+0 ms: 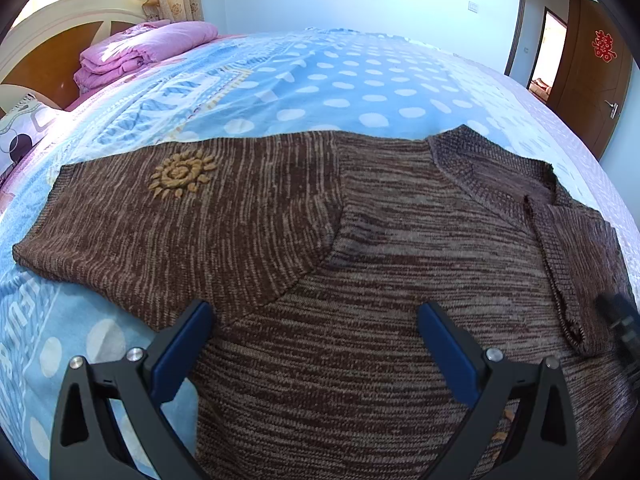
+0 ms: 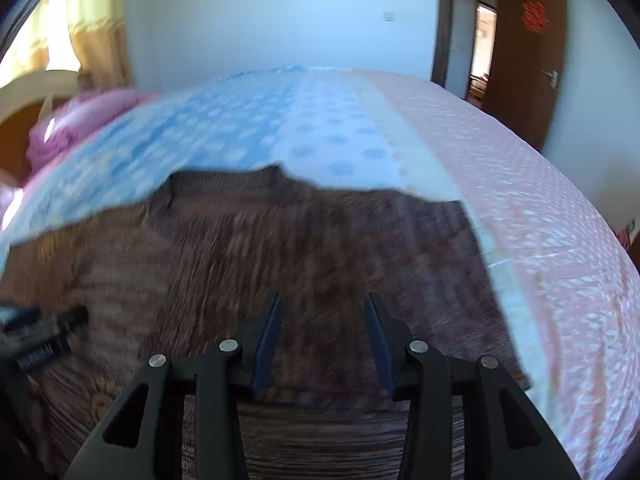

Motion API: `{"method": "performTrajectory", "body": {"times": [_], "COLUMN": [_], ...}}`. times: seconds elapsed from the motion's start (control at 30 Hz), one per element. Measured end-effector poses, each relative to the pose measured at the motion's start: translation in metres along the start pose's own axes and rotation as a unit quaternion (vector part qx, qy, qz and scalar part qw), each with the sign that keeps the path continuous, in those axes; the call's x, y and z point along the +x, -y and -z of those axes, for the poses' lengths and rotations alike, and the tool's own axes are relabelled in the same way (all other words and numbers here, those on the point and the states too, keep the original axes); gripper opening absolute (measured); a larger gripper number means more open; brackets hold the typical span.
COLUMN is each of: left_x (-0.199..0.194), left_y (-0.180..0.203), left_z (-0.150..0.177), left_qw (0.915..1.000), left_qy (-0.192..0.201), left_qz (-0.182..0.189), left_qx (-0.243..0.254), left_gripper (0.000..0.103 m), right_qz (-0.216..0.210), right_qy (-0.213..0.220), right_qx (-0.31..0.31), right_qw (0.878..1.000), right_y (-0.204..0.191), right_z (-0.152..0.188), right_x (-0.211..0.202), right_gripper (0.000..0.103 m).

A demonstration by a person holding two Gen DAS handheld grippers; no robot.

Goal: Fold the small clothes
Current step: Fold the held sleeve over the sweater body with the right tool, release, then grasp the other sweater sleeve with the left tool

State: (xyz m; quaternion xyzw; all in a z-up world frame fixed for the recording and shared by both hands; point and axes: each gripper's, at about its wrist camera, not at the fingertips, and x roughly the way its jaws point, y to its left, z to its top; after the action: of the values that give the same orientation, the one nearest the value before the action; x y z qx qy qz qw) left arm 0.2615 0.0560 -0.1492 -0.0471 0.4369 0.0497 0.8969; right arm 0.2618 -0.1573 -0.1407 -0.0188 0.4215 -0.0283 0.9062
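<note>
One brown sweater (image 1: 360, 240), one pink quilt (image 1: 140, 52), two tongs, both gaping.

coarse knitted sweater (image 1: 360, 240) on soft printed cotton bedsheet (image 1: 320, 80), glossy wooden door (image 1: 592, 80)

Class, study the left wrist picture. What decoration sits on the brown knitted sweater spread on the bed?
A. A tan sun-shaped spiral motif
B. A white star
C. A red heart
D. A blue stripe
A: the sweater carries a tan spiral with ray-like petals, the sun motif, on its left part in that view.
</note>
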Motion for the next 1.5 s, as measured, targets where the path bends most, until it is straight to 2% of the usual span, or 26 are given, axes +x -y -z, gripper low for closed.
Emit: {"method": "performTrajectory", "body": {"times": [0.13, 0.23, 0.37, 0.43, 0.53, 0.6, 0.7, 0.73, 0.87, 0.93, 1.0, 1.1, 1.2, 1.33, 1.4, 1.43, 1.5], "left_x": [0.001, 0.002, -0.003, -0.016, -0.036, -0.050, -0.059, -0.059, -0.041, -0.023, -0.017, -0.012, -0.009, -0.008, -0.008, -0.006, -0.005], "left_y": [0.000, -0.001, -0.007, -0.024, -0.066, -0.115, -0.180, -0.205, -0.251, -0.267, -0.267, -0.258, -0.255, -0.252, -0.253, -0.252, -0.251], "left_z": [0.001, 0.001, 0.001, 0.003, 0.000, -0.008, -0.014, -0.014, -0.011, -0.007, -0.006, -0.013, -0.016, -0.018, -0.019, -0.021, -0.025], "left_qw": [1.0000, 1.0000, 0.9997, 1.0000, 0.9979, 0.9913, 0.9746, 0.9660, 0.9483, 0.9408, 0.9392, 0.9455, 0.9450, 0.9450, 0.9460, 0.9473, 0.9486], "left_qy": [-0.001, -0.003, -0.014, -0.001, 0.030, 0.053, 0.074, 0.079, 0.059, 0.037, 0.041, 0.043, 0.043, 0.049, 0.046, 0.042, 0.039], "left_qz": [-0.002, -0.001, 0.012, 0.000, -0.019, -0.031, -0.047, -0.051, -0.069, -0.051, -0.056, -0.069, -0.074, -0.104, -0.113, -0.112, -0.104], "left_qx": [0.001, 0.000, 0.014, -0.004, -0.054, -0.116, -0.206, -0.241, -0.304, -0.333, -0.336, -0.315, -0.316, -0.306, -0.300, -0.297, -0.296], "left_gripper": [0.103, 0.103, 0.102, 0.092, 0.092, 0.092, 0.092, 0.092, 0.090, 0.083, 0.083, 0.083, 0.080, 0.054, 0.030, 0.009, 0.010], "right_qz": [0.012, 0.018, 0.008, 0.008, 0.006, 0.004, 0.001, 0.001, 0.003, 0.003, 0.004, 0.003, 0.003, 0.003, 0.003, 0.003, 0.002], "right_qy": [-0.001, 0.000, 0.002, 0.003, 0.003, 0.004, 0.005, 0.005, 0.005, 0.005, 0.006, 0.006, 0.006, 0.006, 0.006, 0.006, 0.006], "right_qx": [-0.008, 0.006, 0.017, 0.018, 0.020, 0.022, 0.025, 0.025, 0.023, 0.023, 0.022, 0.023, 0.023, 0.023, 0.023, 0.023, 0.024], "right_qw": [1.000, 1.000, 1.000, 1.000, 1.000, 1.000, 1.000, 1.000, 1.000, 1.000, 1.000, 1.000, 1.000, 1.000, 1.000, 1.000, 1.000], "right_y": [-0.002, 0.001, 0.006, 0.007, 0.006, 0.009, 0.011, 0.012, 0.012, 0.013, 0.012, 0.012, 0.012, 0.012, 0.012, 0.013, 0.013], "right_z": [0.005, 0.005, 0.006, 0.006, 0.005, 0.007, 0.008, 0.008, 0.009, 0.009, 0.009, 0.009, 0.009, 0.009, 0.009, 0.009, 0.009], "right_x": [-0.002, 0.000, 0.000, 0.000, 0.002, -0.002, -0.003, -0.003, -0.003, -0.004, -0.003, -0.003, -0.003, -0.003, -0.003, -0.003, -0.003], "right_gripper": [0.047, 0.057, 0.059, 0.059, 0.059, 0.059, 0.059, 0.059, 0.059, 0.059, 0.059, 0.059, 0.059, 0.059, 0.059, 0.059, 0.059]}}
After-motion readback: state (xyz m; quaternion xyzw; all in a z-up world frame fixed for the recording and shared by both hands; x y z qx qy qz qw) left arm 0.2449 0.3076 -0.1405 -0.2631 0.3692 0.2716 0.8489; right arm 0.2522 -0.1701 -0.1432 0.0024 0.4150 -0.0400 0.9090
